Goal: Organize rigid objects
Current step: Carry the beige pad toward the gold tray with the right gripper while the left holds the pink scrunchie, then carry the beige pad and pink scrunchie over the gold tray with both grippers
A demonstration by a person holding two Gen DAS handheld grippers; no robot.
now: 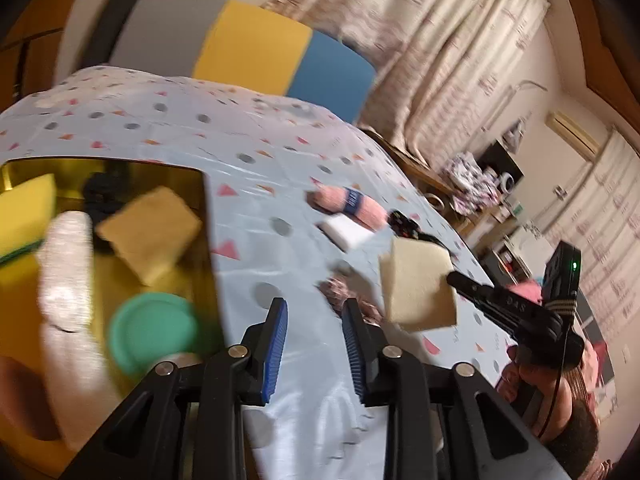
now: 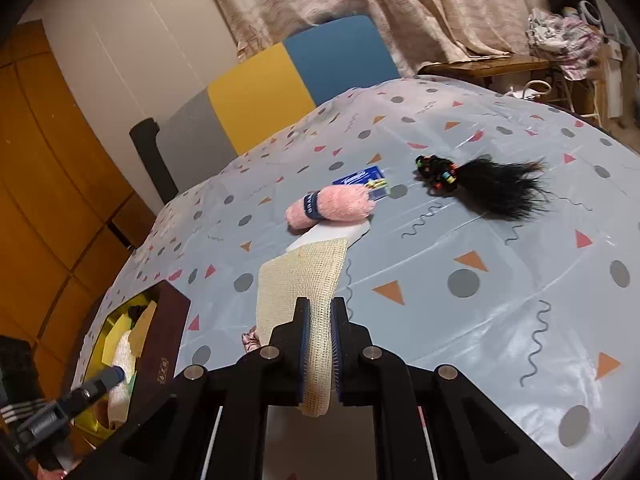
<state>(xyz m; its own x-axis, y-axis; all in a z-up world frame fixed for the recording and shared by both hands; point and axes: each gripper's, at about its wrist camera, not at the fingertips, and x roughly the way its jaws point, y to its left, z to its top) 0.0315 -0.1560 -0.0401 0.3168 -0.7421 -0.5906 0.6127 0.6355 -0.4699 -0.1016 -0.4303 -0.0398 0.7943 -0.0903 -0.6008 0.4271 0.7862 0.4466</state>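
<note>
Left gripper (image 1: 314,344) path: bare tablecloth (image 1: 288,264) lies directly ahead of the parted, empty jaws.
Left flank: open box (image 1: 208,216) at the cloth's edge; its inside is crowded with a tan sponge (image 1: 150,234), a yellow sponge (image 1: 24,212), a green lid (image 1: 154,334) and a white cloth roll (image 1: 66,272).
Right flank: beige mesh sponge (image 1: 418,284), held clear of the table by the right gripper (image 2: 320,344), stands beside the left gripper's line.
Centre of table: pink roll (image 2: 330,208), white block (image 2: 332,236) and blue card (image 2: 364,180) are clustered, touching.
Far right: black hair bundle (image 2: 484,184) lies apart from the cluster; a clear lane of cloth runs between them.
Near right: wide open cloth.
</note>
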